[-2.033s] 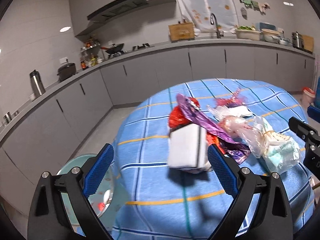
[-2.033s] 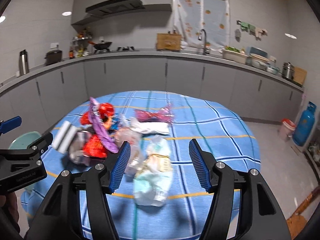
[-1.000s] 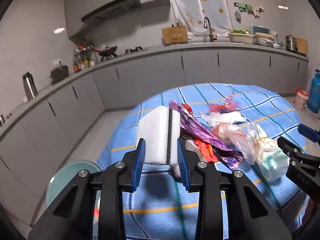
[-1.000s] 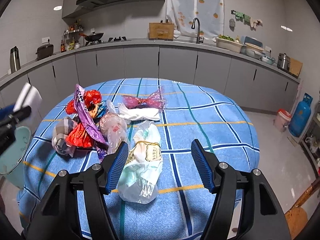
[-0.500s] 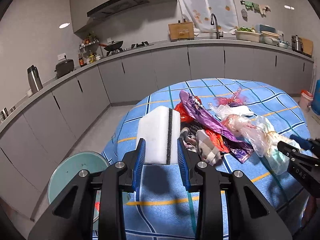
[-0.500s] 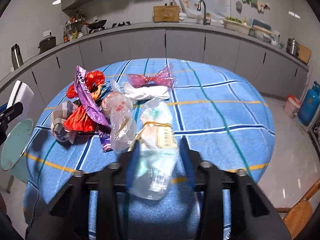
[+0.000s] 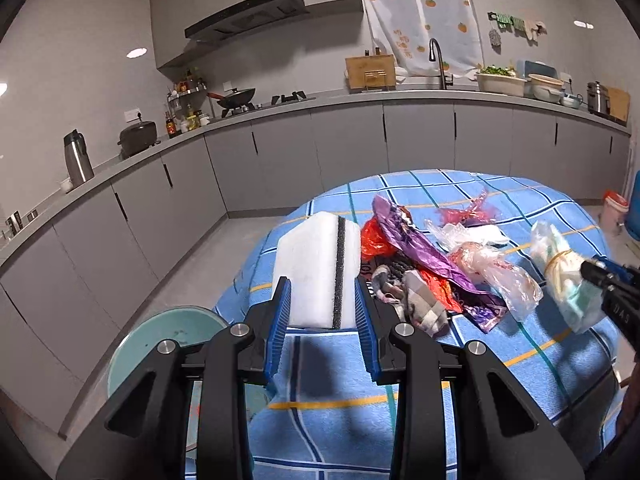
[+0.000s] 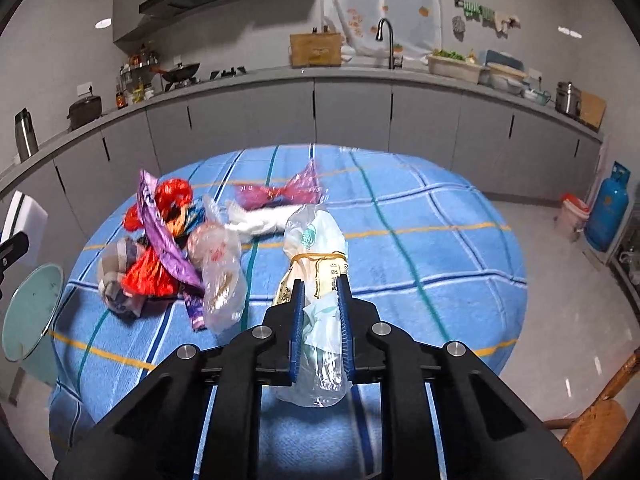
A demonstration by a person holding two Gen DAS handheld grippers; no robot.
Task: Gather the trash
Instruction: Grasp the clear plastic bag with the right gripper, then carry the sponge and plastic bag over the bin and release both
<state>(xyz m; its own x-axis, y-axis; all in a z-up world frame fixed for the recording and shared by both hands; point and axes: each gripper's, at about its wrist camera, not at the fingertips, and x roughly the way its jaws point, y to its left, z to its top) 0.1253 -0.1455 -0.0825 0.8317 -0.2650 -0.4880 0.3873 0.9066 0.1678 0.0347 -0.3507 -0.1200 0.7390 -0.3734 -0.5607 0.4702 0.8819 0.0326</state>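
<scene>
Left tool (image 7: 322, 312) pinches the foam block (image 7: 320, 268); right tool (image 8: 320, 320), jaws closing, squeezes the bag (image 8: 318, 280) beside the wrapper pile (image 8: 168, 252). Slippery film could slide free.

tablecloth (image 8: 440, 240) blue plaid | foam block (image 7: 320, 272) white, black stripe | wrapper (image 8: 160, 232) purple | bin (image 7: 168, 332) teal

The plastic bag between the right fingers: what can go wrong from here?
1. The right hand-held gripper is closing on the thin, soft plastic bag; the film may slip out or tear when lifted.
2. The clear bag lies right beside it and could be dragged along.
3. The left hand-held gripper holds the white foam block only by its lower part, so it might tip out.
</scene>
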